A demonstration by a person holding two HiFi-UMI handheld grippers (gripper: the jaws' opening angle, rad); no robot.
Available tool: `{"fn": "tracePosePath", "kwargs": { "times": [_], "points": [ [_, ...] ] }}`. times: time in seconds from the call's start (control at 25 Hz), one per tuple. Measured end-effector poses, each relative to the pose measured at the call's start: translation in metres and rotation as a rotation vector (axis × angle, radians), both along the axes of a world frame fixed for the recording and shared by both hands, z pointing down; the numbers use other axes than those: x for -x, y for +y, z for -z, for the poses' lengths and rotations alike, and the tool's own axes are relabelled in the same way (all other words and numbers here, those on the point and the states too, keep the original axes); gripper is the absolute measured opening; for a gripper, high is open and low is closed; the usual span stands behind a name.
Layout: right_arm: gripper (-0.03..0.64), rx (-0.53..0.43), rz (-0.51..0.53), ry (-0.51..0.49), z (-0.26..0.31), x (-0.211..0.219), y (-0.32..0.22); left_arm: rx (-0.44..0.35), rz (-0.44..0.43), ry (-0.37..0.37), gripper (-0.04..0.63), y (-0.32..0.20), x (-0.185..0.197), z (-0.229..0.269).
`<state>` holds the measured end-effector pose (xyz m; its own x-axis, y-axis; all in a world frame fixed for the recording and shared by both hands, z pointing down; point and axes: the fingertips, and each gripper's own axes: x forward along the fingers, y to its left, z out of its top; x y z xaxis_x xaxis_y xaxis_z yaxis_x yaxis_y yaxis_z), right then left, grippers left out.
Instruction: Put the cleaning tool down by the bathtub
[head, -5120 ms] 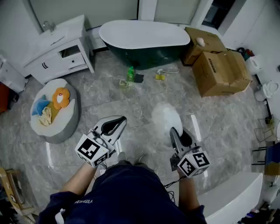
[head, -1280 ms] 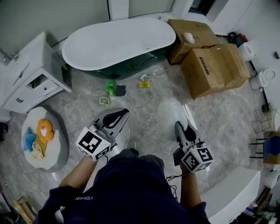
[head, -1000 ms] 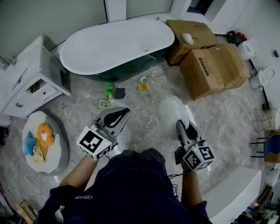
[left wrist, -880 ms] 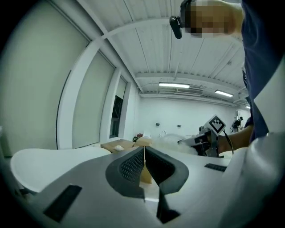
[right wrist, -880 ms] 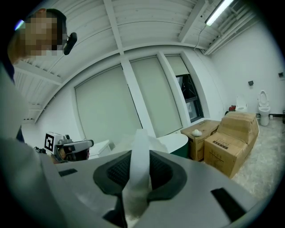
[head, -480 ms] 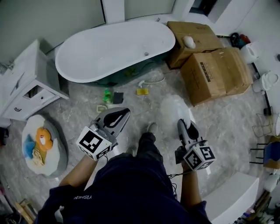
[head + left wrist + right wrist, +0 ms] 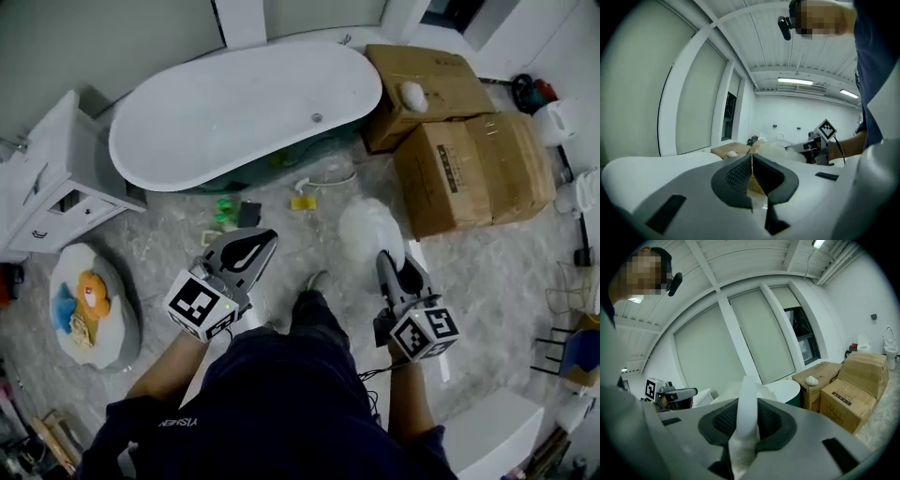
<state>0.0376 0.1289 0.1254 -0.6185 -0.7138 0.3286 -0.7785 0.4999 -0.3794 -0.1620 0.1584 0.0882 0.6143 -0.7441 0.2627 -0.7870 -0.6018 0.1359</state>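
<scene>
The cleaning tool is a white duster with a fluffy head [image 7: 368, 232] and a flat white handle [image 7: 746, 411]. My right gripper [image 7: 391, 269] is shut on that handle, and the head points toward the bathtub. The white oval bathtub [image 7: 244, 98] with its dark green outside stands ahead on the marble floor, and shows behind the handle in the right gripper view as the bathtub [image 7: 786, 390]. My left gripper [image 7: 255, 246] is held at the left, shut with nothing in it; its pads [image 7: 740, 174] meet. The duster hangs above the floor, short of the tub.
Two cardboard boxes [image 7: 473, 173] stand to the right of the tub. A white cabinet [image 7: 42, 183] is at the left, with a round cushion with toys [image 7: 89, 300] below it. A green bottle [image 7: 223, 211] and a yellow sponge [image 7: 302, 202] lie by the tub.
The person has walked forward, so the bathtub and the boxes are nearer and larger. Both grippers keep their hold and their places in front of the body.
</scene>
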Motion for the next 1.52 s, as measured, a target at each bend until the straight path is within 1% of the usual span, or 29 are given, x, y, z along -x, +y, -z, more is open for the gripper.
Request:
{"fn": "tracePosePath", "kwargs": {
  "times": [0.28,0.56,0.88,1.24,1.4,1.52],
  "points": [
    [0.094,0.024,0.01,-0.001,-0.011,-0.035,-0.068,0.018,0.004,-0.027,0.035,-0.066,-0.035,-0.007],
    [0.094,0.041,-0.013,0.001,-0.024,-0.075,-0.128,0.031,0.005,-0.042,0.035,-0.125,-0.067,-0.015],
    [0.094,0.044,-0.024,0.014,-0.033,-0.098,-0.18,0.043,-0.022,-0.047,0.035,-0.179,-0.095,-0.027],
    [0.093,0.062,-0.083,0.023,-0.055,-0.11,-0.222,0.077,-0.097,-0.062,0.035,-0.227,-0.114,-0.053],
    [0.093,0.082,-0.128,0.032,-0.081,-0.114,-0.241,0.106,-0.142,-0.076,0.035,-0.248,-0.119,-0.08],
    [0.093,0.106,-0.169,0.045,-0.112,-0.115,-0.255,0.138,-0.182,-0.091,0.035,-0.265,-0.12,-0.11]
  ]
}}
